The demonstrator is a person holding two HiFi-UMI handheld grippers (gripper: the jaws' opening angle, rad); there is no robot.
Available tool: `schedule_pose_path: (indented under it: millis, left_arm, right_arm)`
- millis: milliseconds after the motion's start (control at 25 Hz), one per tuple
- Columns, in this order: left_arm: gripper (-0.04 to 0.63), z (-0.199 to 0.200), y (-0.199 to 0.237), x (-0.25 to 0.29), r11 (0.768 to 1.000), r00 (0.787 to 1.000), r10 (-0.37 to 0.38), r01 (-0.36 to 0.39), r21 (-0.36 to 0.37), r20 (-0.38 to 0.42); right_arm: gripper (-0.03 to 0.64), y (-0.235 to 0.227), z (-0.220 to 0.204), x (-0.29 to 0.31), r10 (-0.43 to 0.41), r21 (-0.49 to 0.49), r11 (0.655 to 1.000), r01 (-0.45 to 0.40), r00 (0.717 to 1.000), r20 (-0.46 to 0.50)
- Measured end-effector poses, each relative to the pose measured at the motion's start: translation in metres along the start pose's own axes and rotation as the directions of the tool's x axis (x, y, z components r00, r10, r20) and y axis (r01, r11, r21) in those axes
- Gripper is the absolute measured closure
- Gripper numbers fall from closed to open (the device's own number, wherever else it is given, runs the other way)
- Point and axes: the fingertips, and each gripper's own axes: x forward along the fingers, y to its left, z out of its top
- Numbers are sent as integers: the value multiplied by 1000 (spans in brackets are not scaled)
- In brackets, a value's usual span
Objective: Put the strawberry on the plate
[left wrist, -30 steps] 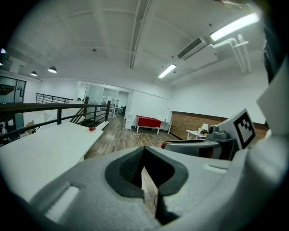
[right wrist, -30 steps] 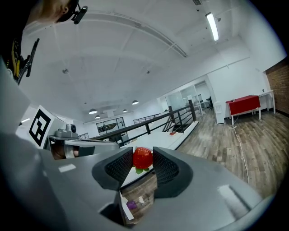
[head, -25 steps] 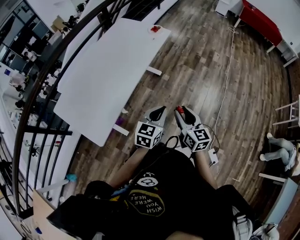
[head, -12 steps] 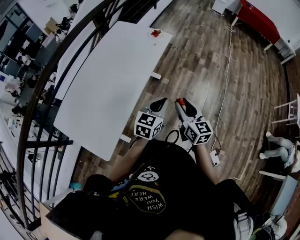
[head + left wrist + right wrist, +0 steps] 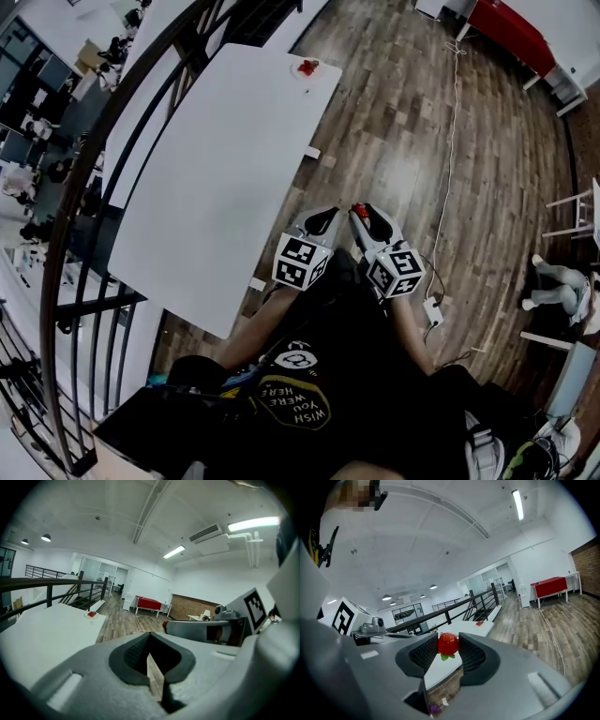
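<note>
Something red lies on the plate (image 5: 307, 67) at the far corner of the desk (image 5: 216, 178), too small to identify in any view. In the head view the strawberry (image 5: 357, 209) is only a red speck, its sides covered by the jaws of the right hand-held gripper (image 5: 362, 214).

You hold two grippers, the left gripper (image 5: 322, 217) and the right gripper (image 5: 361, 212), and each carries one marker cube, two cubes in all. You have one strawberry (image 5: 448, 643). Ahead of you at 11 o'clock stands one white table (image 5: 216, 178), and at its far end sits one plate (image 5: 307, 68) with one red item on it. At 1 o'clock there is one red table (image 5: 511, 33) and one cable (image 5: 450, 141) on the floor
</note>
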Motion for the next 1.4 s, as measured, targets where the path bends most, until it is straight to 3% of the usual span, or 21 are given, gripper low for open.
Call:
schedule_pose_path:
  millis: [360,760,1040,1400]
  left_arm:
    - [592,20,31,45,998,1000,23,-23,-50,6]
    - [594,81,65,112,997,997,56,-53,-58,53]
    - [593,108,82,163,995,994,100,-101,9,35]
    - [593,114,88,205,993,993,121,-121,3,6]
  right_arm:
    - [476,-34,16,43,23,-6,1000,-24,999,-40]
    - [476,-89,77,100,85,-33,996,-84,996,10]
    - [476,-129,101,133,138,-35,990,-137,990,16]
    - [476,-173,111,151,150,-2,989,-150,989,2]
